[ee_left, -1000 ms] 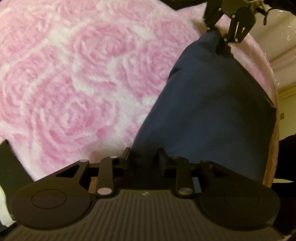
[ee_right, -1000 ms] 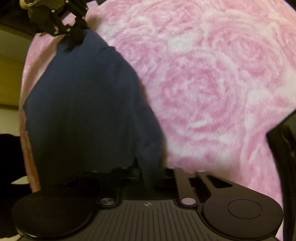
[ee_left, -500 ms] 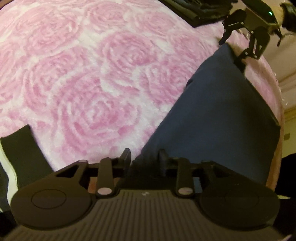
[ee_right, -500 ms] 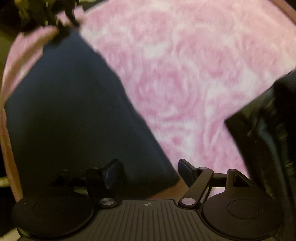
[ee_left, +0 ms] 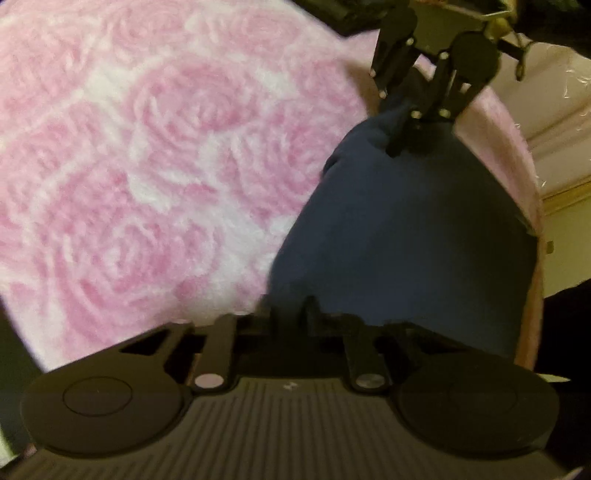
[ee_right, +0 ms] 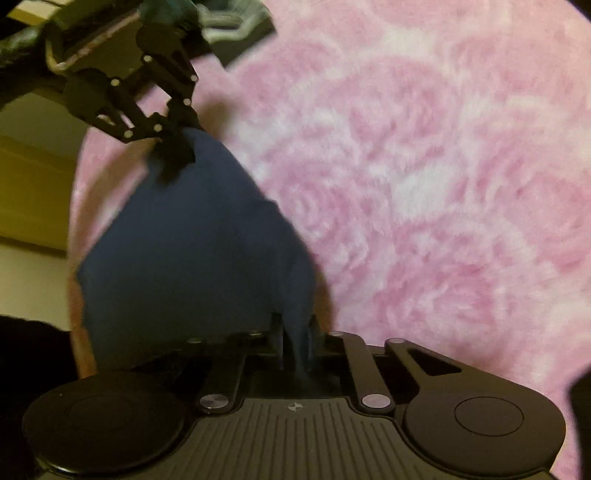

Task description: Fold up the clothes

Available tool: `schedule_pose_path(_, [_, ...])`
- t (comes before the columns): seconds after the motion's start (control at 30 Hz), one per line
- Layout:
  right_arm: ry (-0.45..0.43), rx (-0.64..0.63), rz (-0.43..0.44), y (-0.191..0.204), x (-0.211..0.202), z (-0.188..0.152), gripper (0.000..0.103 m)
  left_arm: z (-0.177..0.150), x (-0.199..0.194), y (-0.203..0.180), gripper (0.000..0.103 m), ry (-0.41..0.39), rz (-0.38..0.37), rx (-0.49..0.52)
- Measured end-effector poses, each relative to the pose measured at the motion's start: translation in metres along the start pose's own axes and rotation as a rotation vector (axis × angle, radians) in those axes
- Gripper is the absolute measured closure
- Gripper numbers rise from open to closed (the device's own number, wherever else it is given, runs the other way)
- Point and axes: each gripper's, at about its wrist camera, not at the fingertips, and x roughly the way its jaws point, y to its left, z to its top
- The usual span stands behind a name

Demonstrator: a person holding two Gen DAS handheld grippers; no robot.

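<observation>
A dark navy garment hangs stretched between my two grippers above a pink rose-patterned blanket. My left gripper is shut on one corner of the garment. My right gripper is shut on the other corner, with cloth bunched between its jaws. In the left wrist view the right gripper shows at the top, pinching the garment. In the right wrist view the left gripper shows at the upper left, pinching the garment. The garment's lower edge hangs near the blanket's edge.
The blanket covers the surface below. A dark object lies at its far edge. Cream walls and a gold trim show beyond the blanket's side. Dark shapes sit at the frame edges.
The right gripper, open half a second ago, has shut on the garment corner. Both grippers have moved closer together, and the garment hangs with more slack and bulge.
</observation>
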Motion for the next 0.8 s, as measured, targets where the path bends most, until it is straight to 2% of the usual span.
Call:
schedule_pose_path(0.1, [-0.023,0.006,-0.081,-0.013,-0.010,0.012,0.096,0.002,-0.034,-0.004,0.093,-0.068,0.008,0.014])
schedule_pose_path(0.2, [-0.013,0.016,-0.156,-0.027,0.000,0.019,0.095,0.018,-0.024,0.018,0.093,-0.077,0.058,-0.016])
schedule_pose_path(0.27, [-0.027,0.022,-0.193,-0.031,0.006,0.016,0.078,0.026,-0.006,0.033,0.092,-0.037,0.086,-0.026])
schedule_pose_path(0.3, [-0.055,0.030,-0.217,-0.032,0.004,0.013,0.064,0.026,-0.004,0.037,0.085,-0.037,0.090,-0.032])
schedule_pose_path(0.33, [-0.086,0.044,-0.242,-0.032,0.001,0.007,0.056,0.025,-0.002,0.040,0.081,-0.038,0.095,-0.038])
schedule_pose_path(0.4, [-0.132,0.086,-0.285,-0.031,-0.007,-0.008,0.053,0.024,0.001,0.046,0.070,-0.041,0.104,-0.049])
schedule_pose_path(0.47, [-0.168,0.117,-0.325,-0.027,-0.016,-0.021,0.053,0.015,-0.007,0.047,0.068,-0.067,0.125,-0.068])
schedule_pose_path(0.57, [-0.257,0.079,-0.415,0.005,-0.030,-0.028,0.053,0.007,-0.021,0.046,0.067,-0.100,0.169,-0.096])
schedule_pose_path(0.63, [-0.359,0.100,-0.374,0.025,-0.035,-0.029,0.053,0.007,-0.033,0.036,0.075,-0.141,0.206,-0.091])
schedule_pose_path(0.7, [-0.404,0.127,-0.300,0.034,-0.021,-0.027,0.054,0.011,-0.034,0.024,0.077,-0.188,0.192,-0.075])
schedule_pose_path(0.77, [-0.377,0.127,-0.267,0.033,-0.005,-0.032,0.054,0.019,-0.027,0.013,0.076,-0.223,0.155,-0.068])
schedule_pose_path(0.8, [-0.348,0.125,-0.282,0.029,0.003,-0.039,0.054,0.015,-0.026,0.016,0.076,-0.212,0.171,-0.075])
